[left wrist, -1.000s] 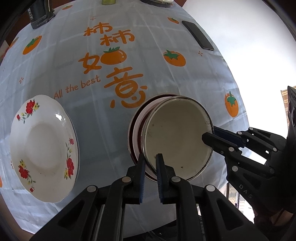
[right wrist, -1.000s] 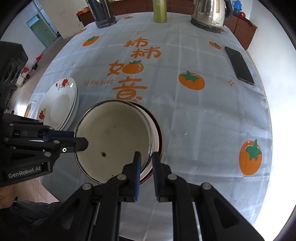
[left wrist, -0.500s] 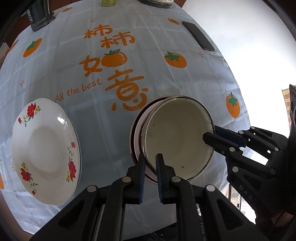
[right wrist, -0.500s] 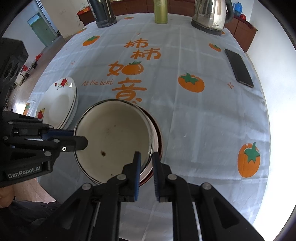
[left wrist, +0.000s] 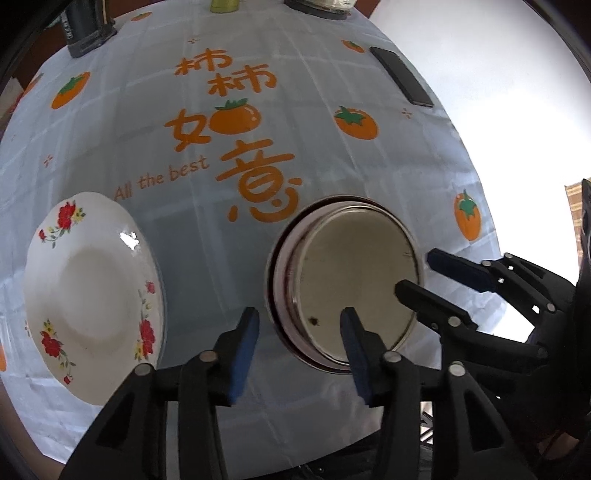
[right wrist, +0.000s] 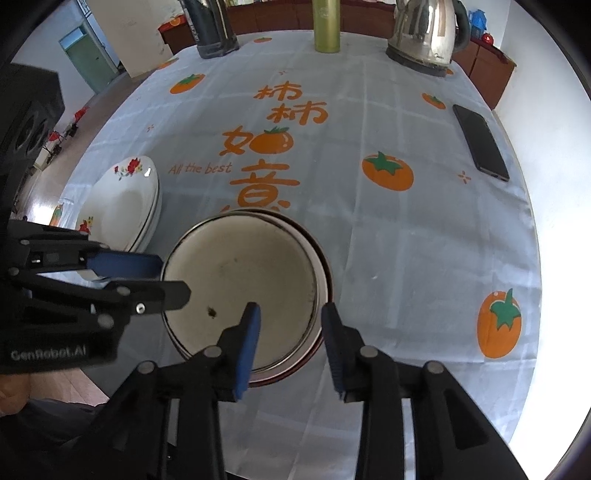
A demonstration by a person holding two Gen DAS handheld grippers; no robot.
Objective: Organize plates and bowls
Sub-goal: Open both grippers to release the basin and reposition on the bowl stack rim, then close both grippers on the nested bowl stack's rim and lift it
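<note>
Both grippers' jaws just opened, releasing round cream enamel bowl [right wrist: 240, 291], now nested in red-rimmed bowl [right wrist: 322, 266] on persimmon-print tablecloth [right wrist: 388, 240]; left gripper [left wrist: 299, 350], right gripper [right wrist: 291, 343] straddle rim, pads clear; glossy floral plates [left wrist: 92, 295] stacked beside, apart

A pale blue tablecloth [right wrist: 388, 258] printed with orange persimmons, Chinese characters and "All the best" covers the table. At its far edge stand a steel electric kettle [right wrist: 424, 33], a green bottle [right wrist: 327, 26] and a dark jug [right wrist: 212, 27]. A black phone [right wrist: 480, 142] lies flat near the right edge.
</note>
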